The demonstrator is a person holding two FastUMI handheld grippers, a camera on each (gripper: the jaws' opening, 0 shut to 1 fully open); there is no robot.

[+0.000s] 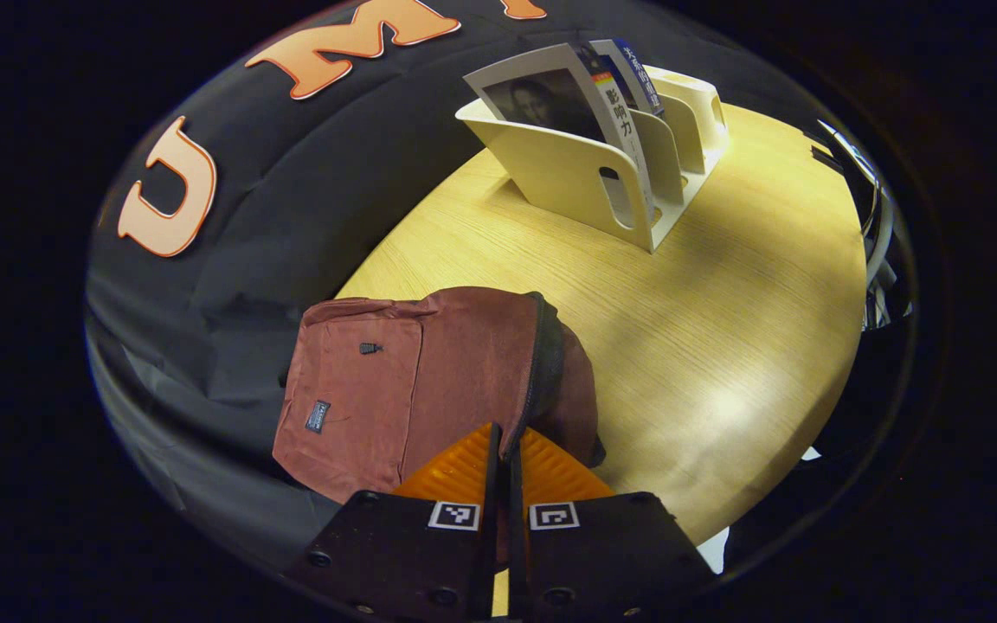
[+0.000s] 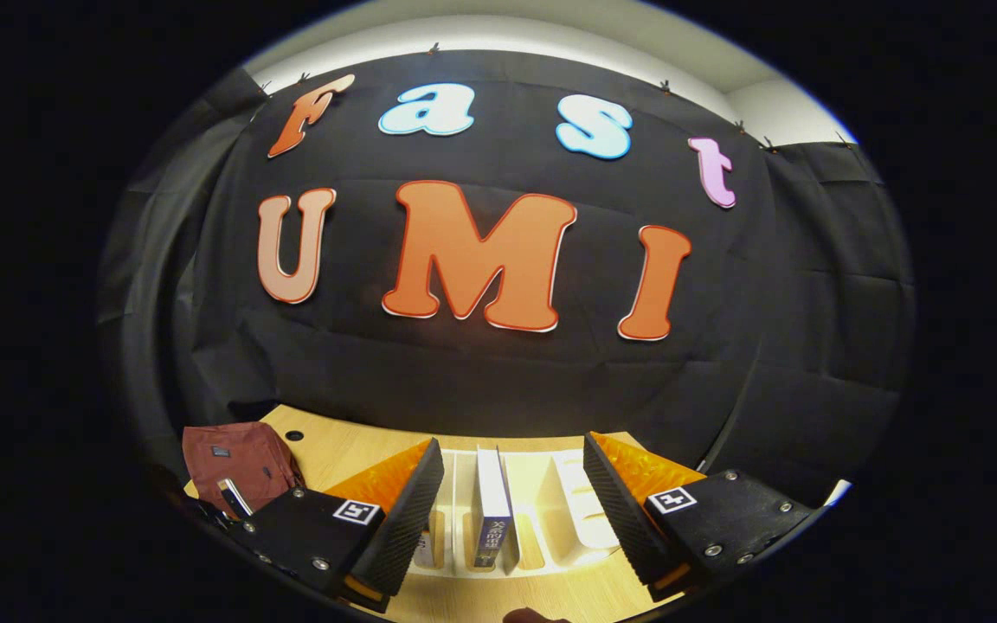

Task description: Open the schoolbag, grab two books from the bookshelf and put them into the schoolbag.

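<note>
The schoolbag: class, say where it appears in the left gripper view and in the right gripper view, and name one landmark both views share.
Left gripper view: the schoolbag lies low and left of centre on the table, just beyond the gripper's fingers.
Right gripper view: the schoolbag sits small at the lower left, on the table's far corner.
Shared landmark: the bookshelf holding books.

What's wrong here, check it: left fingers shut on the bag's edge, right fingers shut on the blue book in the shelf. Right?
One thing is wrong. The right gripper is open, its fingers either side of the blue book without touching, as the right gripper view shows. The left gripper is shut on the bag edge.
</note>
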